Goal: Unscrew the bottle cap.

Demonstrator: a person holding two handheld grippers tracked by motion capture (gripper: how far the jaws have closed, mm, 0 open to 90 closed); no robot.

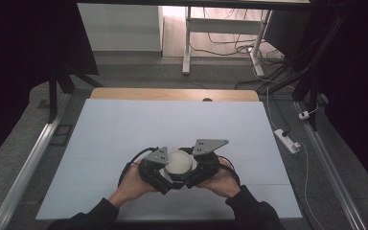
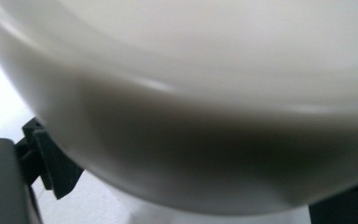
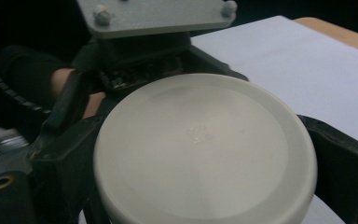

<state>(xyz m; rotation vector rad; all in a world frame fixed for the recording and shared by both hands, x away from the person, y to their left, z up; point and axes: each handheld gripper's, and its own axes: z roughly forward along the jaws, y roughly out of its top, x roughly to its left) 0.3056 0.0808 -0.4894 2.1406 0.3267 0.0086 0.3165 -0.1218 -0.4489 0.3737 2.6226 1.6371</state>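
Observation:
A white round container (image 1: 178,162) with a flat lid sits low over the near middle of the pale blue mat (image 1: 172,124), held between my two grippers. My left gripper (image 1: 159,168) meets it from the left and my right gripper (image 1: 200,167) from the right. In the right gripper view the lid (image 3: 205,149) lies between my right gripper's (image 3: 200,156) two black jaws, which press its sides. In the left gripper view the container's rim (image 2: 191,93) looms close and blurred, and my left gripper's (image 2: 191,196) jaws flank it below.
A wooden table edge (image 1: 172,94) runs along the far side of the mat. Beyond it stand desk legs (image 1: 187,43) and loose cables. A power strip (image 1: 287,140) lies on the floor at the right. Metal rails (image 1: 28,163) border both sides.

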